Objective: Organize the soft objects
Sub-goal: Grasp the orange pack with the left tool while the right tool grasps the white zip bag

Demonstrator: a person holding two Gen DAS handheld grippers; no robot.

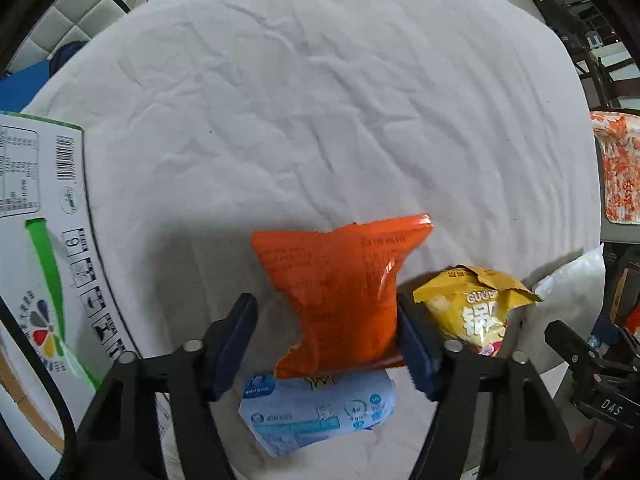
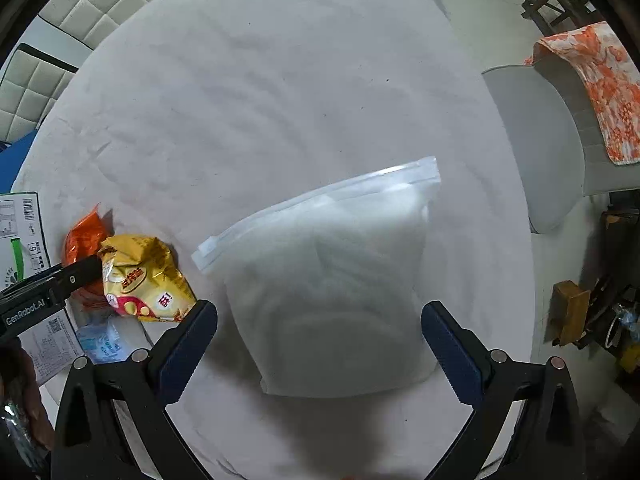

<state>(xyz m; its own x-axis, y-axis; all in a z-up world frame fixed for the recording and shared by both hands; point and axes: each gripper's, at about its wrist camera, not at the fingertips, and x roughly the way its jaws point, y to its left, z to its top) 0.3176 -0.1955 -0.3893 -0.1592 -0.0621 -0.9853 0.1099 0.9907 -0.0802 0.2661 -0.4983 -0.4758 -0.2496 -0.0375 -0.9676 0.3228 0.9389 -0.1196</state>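
Observation:
An orange snack bag (image 1: 340, 292) lies on the white sheet between the fingers of my left gripper (image 1: 328, 340), which is open; its right finger touches the bag's edge. A yellow snack bag (image 1: 476, 308) lies just right of it and a light blue tissue pack (image 1: 320, 412) below it. My right gripper (image 2: 320, 344) is open around the lower part of a frosted white zip bag (image 2: 332, 284), which also shows in the left wrist view (image 1: 576, 288). The right wrist view also shows the yellow bag (image 2: 144, 276), orange bag (image 2: 84, 236), tissue pack (image 2: 100, 340) and left gripper's finger (image 2: 76, 276).
A white and green cardboard box (image 1: 36, 248) stands at the left edge of the bed. A grey chair (image 2: 540, 140) with an orange patterned cloth (image 2: 600, 88) stands at the right. A padded headboard (image 2: 96, 4) is at the far left. The white bed sheet (image 1: 320, 100) stretches ahead.

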